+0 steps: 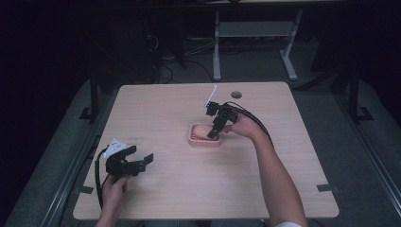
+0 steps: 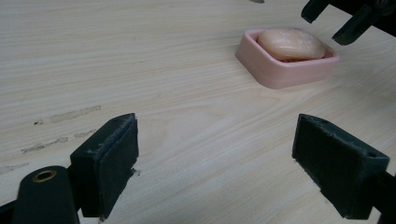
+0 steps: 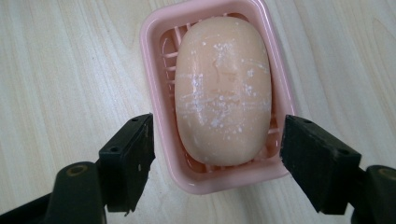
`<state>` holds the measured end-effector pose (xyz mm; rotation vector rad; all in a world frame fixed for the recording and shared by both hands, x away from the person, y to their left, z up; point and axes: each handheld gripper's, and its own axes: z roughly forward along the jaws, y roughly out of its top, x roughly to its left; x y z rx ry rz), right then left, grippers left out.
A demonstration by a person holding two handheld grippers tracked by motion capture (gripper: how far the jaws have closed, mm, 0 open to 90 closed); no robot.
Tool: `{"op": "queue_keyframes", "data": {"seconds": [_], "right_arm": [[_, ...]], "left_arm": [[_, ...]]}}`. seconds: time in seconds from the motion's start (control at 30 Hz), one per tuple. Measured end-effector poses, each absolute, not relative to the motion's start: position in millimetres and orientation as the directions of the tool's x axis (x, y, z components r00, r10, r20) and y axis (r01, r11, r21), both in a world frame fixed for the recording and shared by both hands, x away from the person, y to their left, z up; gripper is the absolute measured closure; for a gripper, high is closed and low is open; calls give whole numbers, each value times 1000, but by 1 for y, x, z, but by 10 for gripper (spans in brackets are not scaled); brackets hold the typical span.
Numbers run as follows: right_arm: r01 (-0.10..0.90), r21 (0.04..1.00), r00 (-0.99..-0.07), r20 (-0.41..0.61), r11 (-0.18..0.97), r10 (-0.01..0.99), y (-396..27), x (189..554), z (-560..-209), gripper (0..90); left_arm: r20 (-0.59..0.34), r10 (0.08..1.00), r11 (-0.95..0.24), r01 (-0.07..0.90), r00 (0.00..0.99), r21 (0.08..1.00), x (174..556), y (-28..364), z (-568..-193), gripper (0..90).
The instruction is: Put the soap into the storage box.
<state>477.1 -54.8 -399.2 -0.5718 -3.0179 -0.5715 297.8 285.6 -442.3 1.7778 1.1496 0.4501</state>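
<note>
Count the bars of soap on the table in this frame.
1. A single peach soap bar lies in the pink soap dish near the table's middle, under the right hand-held gripper. Nothing suggests another is hidden.

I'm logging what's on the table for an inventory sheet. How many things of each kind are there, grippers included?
Soap bar: 1
Pink soap dish: 1
Handheld grippers: 2, the left gripper and the right gripper
Total: 4
</note>
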Motion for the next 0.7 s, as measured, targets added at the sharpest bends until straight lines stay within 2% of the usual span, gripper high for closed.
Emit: {"op": "queue_keyframes", "data": {"seconds": [0.7], "right_arm": [[384, 351, -921, 88, 854, 378, -74, 466, -403, 253]], "left_arm": [[-168, 852, -128, 508, 497, 852, 298, 285, -443, 142]]}}
